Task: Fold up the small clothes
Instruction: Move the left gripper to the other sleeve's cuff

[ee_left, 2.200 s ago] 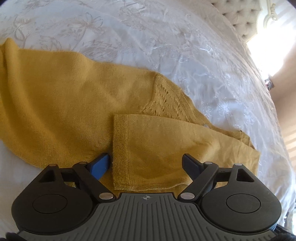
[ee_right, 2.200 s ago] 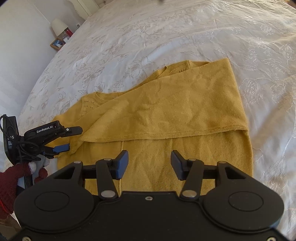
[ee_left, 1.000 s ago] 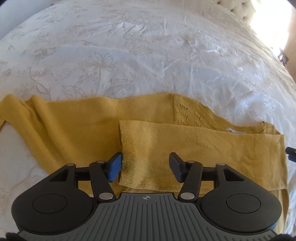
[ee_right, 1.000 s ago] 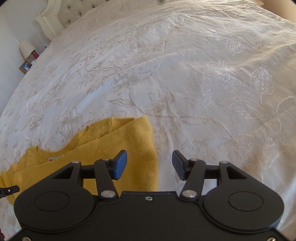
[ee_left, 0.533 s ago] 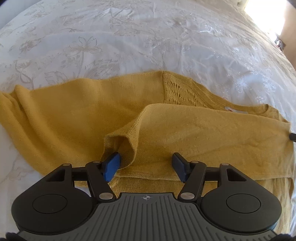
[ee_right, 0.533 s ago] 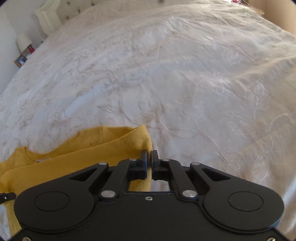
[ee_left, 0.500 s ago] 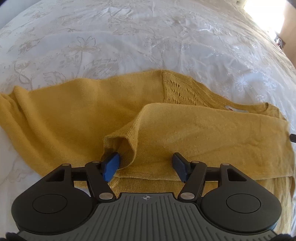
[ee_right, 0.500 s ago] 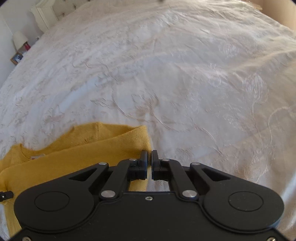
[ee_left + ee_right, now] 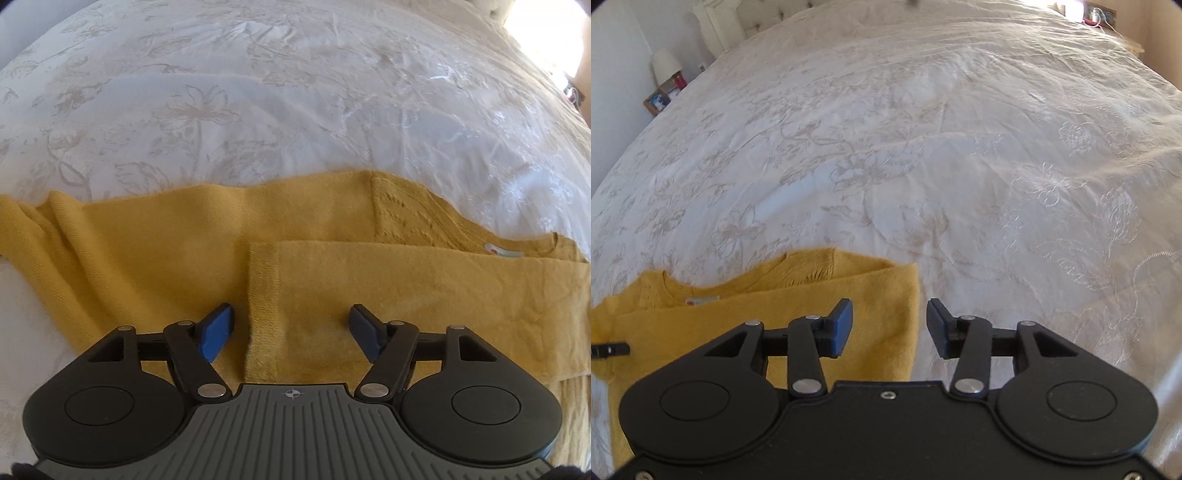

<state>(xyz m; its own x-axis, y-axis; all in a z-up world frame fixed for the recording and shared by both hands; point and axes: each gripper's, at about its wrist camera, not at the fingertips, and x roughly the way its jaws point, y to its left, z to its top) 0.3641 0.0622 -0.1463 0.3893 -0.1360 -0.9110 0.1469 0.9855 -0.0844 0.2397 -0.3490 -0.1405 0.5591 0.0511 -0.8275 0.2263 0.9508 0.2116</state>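
A mustard-yellow knit sweater [image 9: 314, 229] lies flat on the white bedspread [image 9: 295, 92]. One sleeve [image 9: 424, 291] is folded across the body, its ribbed cuff [image 9: 264, 306] lying between the fingers of my left gripper [image 9: 291, 328], which is open and empty just above it. In the right wrist view the sweater's right edge [image 9: 886, 302] lies under my right gripper [image 9: 889, 328], open and empty, straddling that edge. The neckline with its label [image 9: 701, 300] shows at the left. The tip of the other gripper [image 9: 609, 349] shows at the far left.
The embroidered bedspread [image 9: 923, 166] stretches away on all sides. A tufted headboard [image 9: 768, 14] and a nightstand with a lamp [image 9: 666, 64] and framed photo [image 9: 657, 101] stand at the far left corner. Bright window light shows at the top right of the left wrist view.
My right gripper has opened and let go of the sweater's edge. The sleeve cuff, lifted half a second ago, now lies flat between my left fingers.
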